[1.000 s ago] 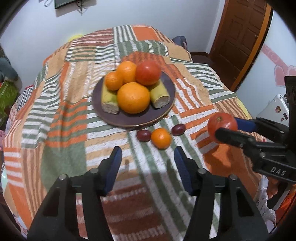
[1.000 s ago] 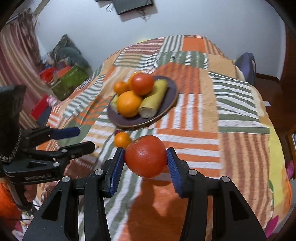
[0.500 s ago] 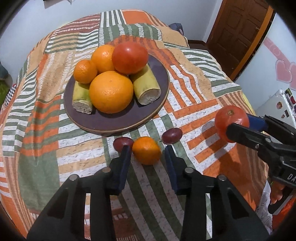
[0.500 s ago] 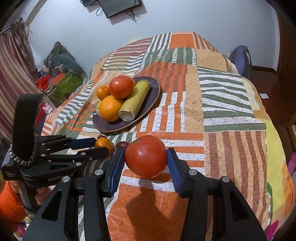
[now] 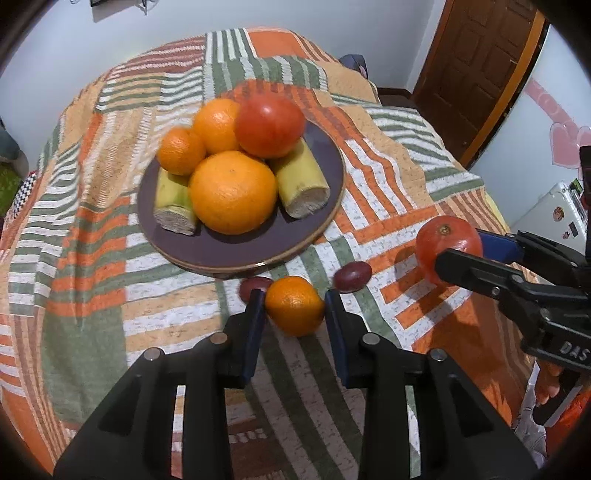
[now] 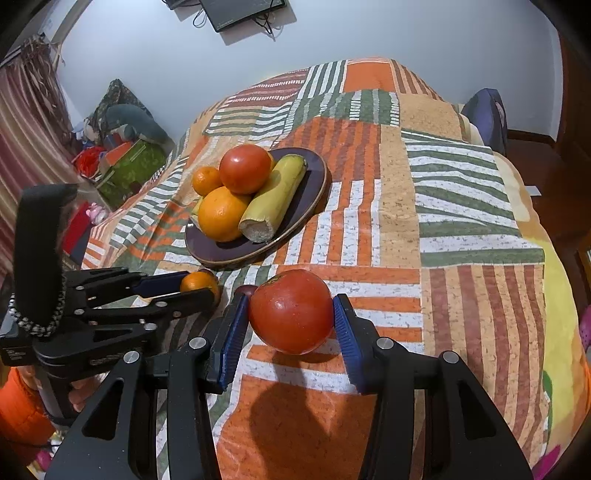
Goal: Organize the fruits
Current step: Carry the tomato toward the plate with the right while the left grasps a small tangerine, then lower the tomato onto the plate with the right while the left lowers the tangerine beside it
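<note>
Both claws loaded, the plate of fruit just ahead on the bed.

The left claw has clenched on the small orange, which sits on the patchwork bedspread between two dark plums, just in front of the plate; the right claw grips a red tomato across its middle, above the bedspread. The orange looks firm and light, its peel giving fair purchase at the widest part, while the tomato is probably soft and smooth-skinned (a hard squeeze could bruise it). The bed is a yielding, sloping base, so round fruit may roll. Around it: pale walls, a wooden door, a dark screen on the wall.
</note>
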`<state>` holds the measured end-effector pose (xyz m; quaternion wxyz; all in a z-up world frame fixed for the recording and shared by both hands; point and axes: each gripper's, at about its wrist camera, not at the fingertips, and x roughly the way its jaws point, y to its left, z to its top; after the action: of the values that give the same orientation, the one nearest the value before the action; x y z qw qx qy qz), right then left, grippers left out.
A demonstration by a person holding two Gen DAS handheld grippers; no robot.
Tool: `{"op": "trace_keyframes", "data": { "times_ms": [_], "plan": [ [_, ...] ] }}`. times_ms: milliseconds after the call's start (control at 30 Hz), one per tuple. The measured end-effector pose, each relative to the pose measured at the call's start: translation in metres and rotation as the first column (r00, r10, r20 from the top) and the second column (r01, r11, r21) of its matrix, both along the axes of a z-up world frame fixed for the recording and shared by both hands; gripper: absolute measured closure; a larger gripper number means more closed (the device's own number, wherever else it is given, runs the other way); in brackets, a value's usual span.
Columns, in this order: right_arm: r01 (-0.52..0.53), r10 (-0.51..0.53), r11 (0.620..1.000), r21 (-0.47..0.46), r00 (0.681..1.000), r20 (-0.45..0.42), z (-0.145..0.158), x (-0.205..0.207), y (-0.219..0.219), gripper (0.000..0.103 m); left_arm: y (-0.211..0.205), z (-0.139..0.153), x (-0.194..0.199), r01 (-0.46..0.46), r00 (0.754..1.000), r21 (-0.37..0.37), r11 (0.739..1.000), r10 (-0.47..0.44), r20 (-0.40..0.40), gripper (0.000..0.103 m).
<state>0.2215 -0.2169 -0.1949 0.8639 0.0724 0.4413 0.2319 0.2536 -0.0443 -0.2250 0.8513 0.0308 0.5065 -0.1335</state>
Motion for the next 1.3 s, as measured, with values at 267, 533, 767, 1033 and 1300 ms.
{"op": "trace_keyframes", "data": {
  "times_ms": [267, 533, 767, 1033, 1300],
  "plan": [
    [-0.012, 0.012, 1.0, -0.014, 0.999, 0.042, 0.011, 0.018, 0.009, 0.06, 0.044, 0.026, 0.013, -0.109, 0.991, 0.014, 0.994, 0.108, 0.077, 0.07],
    [-0.016, 0.02, 0.999, -0.044, 0.995, 0.102, 0.024, 0.039, 0.022, 0.06, 0.084, 0.036, 0.042, -0.212, 0.97, 0.027, 0.977, 0.207, 0.124, 0.07],
    [-0.004, 0.013, 0.998, -0.067, 0.991, 0.134, 0.028, 0.058, 0.027, 0.06, 0.093, 0.027, 0.074, -0.226, 0.968, 0.029, 0.974, 0.221, 0.121, 0.07],
    [0.022, -0.012, 0.996, -0.091, 0.993, 0.115, 0.017, 0.084, 0.03, 0.06, 0.098, 0.006, 0.096, -0.236, 0.968, 0.005, 0.972, 0.235, 0.083, 0.07],
    [0.029, -0.019, 0.995, -0.099, 0.995, 0.101, 0.008, 0.095, 0.038, 0.06, 0.101, 0.001, 0.109, -0.238, 0.968, -0.02, 0.971, 0.239, 0.074, 0.07]
  ]
}}
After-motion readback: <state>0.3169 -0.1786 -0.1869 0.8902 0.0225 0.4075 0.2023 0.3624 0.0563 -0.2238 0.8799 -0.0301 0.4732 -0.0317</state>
